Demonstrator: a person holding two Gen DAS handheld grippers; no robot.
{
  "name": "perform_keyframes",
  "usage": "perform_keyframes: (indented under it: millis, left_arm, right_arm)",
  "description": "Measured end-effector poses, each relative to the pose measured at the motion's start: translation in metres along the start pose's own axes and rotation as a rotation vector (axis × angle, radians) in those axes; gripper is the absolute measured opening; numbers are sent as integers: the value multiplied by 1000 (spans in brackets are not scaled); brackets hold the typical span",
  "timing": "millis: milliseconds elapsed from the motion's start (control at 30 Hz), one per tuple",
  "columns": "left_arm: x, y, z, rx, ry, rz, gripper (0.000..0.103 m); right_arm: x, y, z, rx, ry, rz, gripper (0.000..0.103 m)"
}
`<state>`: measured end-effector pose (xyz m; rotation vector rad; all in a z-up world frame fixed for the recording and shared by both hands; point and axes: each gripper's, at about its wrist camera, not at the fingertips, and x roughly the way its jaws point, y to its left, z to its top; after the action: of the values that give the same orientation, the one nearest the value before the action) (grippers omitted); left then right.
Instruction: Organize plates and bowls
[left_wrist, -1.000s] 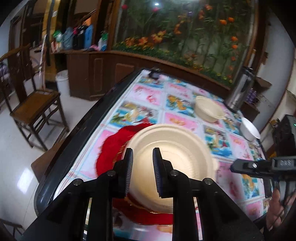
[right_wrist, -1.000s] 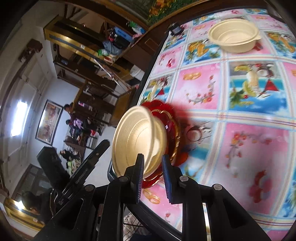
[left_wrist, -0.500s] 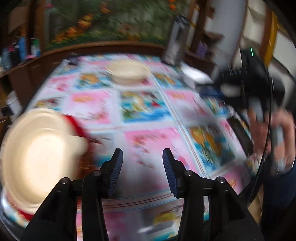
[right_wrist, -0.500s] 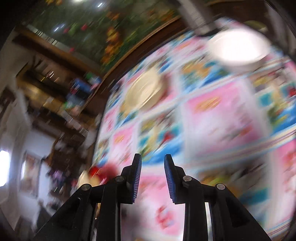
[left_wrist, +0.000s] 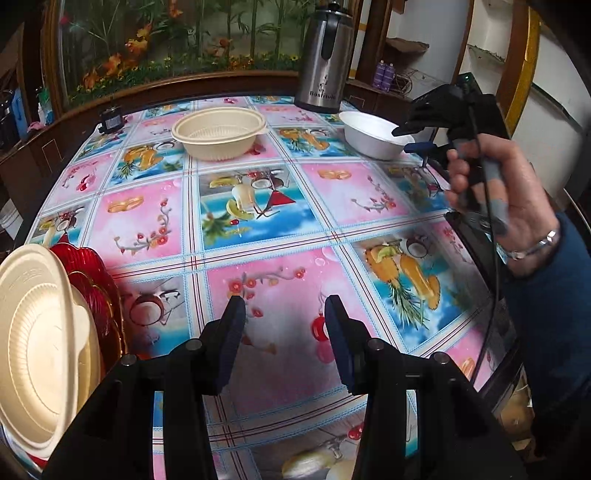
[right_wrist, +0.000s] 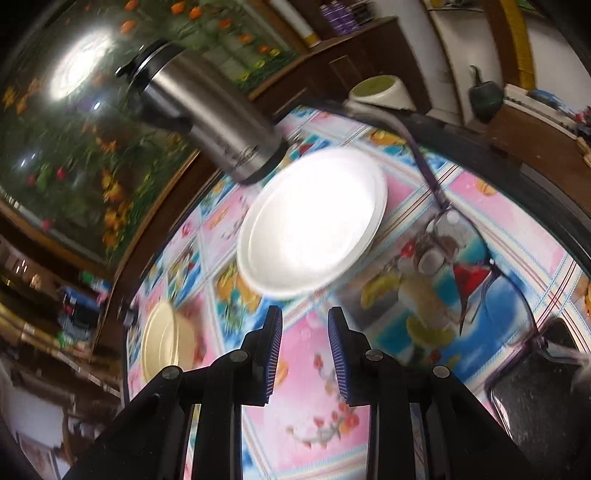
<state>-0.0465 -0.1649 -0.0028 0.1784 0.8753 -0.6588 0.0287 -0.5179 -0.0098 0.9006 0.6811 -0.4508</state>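
Note:
In the left wrist view a cream bowl sits on a red plate at the table's near left edge. A second cream bowl and a white bowl stand at the far side. My left gripper is open and empty above the tablecloth. My right gripper hovers by the white bowl. In the right wrist view my right gripper is open and empty just short of the white bowl; the cream bowl lies to the left.
A steel thermos jug stands at the far edge beside the white bowl, also in the right wrist view. A small black object sits at the far left. A dark phone-like object lies at the right edge.
Both grippers swung right, away from the cream bowl stacked on the red plate. The left jaws opened wider. The right gripper now points at the white bowl.

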Motion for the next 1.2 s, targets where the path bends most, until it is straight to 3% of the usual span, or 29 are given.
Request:
perform_keyframes:
  millis: [100, 433, 500, 533, 600, 667, 833, 1100, 1200]
  left_arm:
    - [2, 4, -2, -5, 7, -5, 43]
    - [4, 10, -6, -30, 15, -18, 43]
    - [4, 9, -7, -27, 15, -20, 43]
    - [3, 9, -7, -27, 14, -21, 43]
    - [3, 8, -7, -27, 12, -21, 43]
    - [3, 8, -7, -27, 13, -20, 43]
    - [1, 9, -7, -33, 13, -14, 43]
    - [-2, 13, -7, -56, 11, 2, 43]
    - [-4, 16, -8, -72, 13, 3, 43]
  right_arm:
    - [9, 3, 5, 10, -26, -37, 37]
    - [34, -2, 18, 79, -61, -133, 38]
    - [32, 1, 18, 51, -65, -143, 31]
    - [31, 1, 18, 44, -64, -142, 20]
    - [27, 0, 17, 36, -63, -136, 11]
    - [21, -2, 14, 15, -61, -118, 6]
    - [1, 0, -1, -52, -17, -48, 6]
    - [-47, 16, -57, -229, 167, 129, 5]
    - [-60, 15, -87, -281, 299, 215, 5]
